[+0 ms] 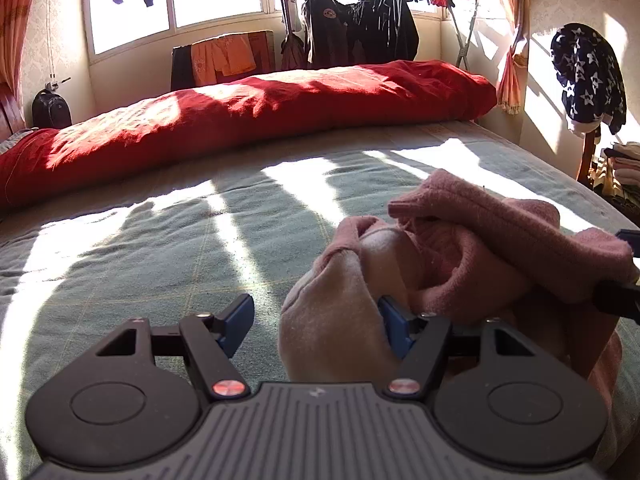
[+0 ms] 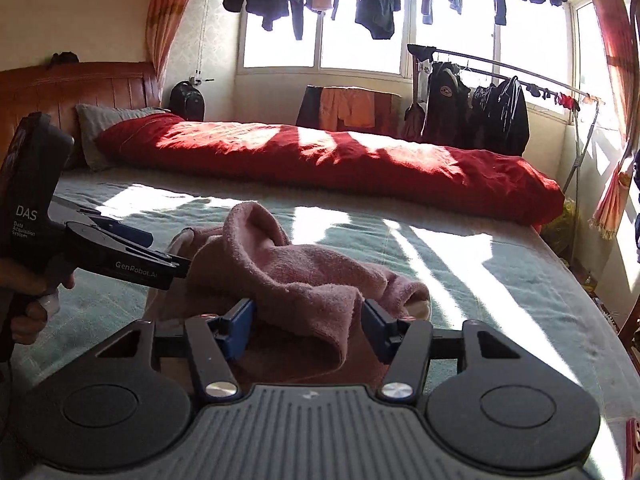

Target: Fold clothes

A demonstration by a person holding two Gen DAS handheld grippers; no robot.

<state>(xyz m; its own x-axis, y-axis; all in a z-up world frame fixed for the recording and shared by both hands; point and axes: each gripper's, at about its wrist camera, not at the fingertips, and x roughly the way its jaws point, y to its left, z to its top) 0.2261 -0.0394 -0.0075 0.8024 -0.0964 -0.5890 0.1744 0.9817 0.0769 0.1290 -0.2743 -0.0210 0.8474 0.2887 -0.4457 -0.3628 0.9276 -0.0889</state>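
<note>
A crumpled pink fleece garment (image 1: 472, 240) lies on the grey-green bed sheet (image 1: 160, 248). My left gripper (image 1: 316, 320) stands open at its left end. A pale fold of the cloth lies between the blue pads and rests against the right pad (image 1: 394, 330), while the left pad is clear of it. My right gripper (image 2: 308, 320) has a thick ridge of the pink garment (image 2: 304, 280) filling the space between both blue pads, and that end is lifted a little off the sheet. The left gripper (image 2: 168, 254), held by a hand, shows at the left of the right wrist view.
A rolled red quilt (image 1: 260, 116) runs along the far side of the bed, with a grey pillow (image 2: 96, 120) and brown headboard (image 2: 80, 88) at one end. A clothes rack with dark jackets (image 2: 476, 112) stands by the window. A star-patterned garment (image 1: 588, 76) hangs on a chair.
</note>
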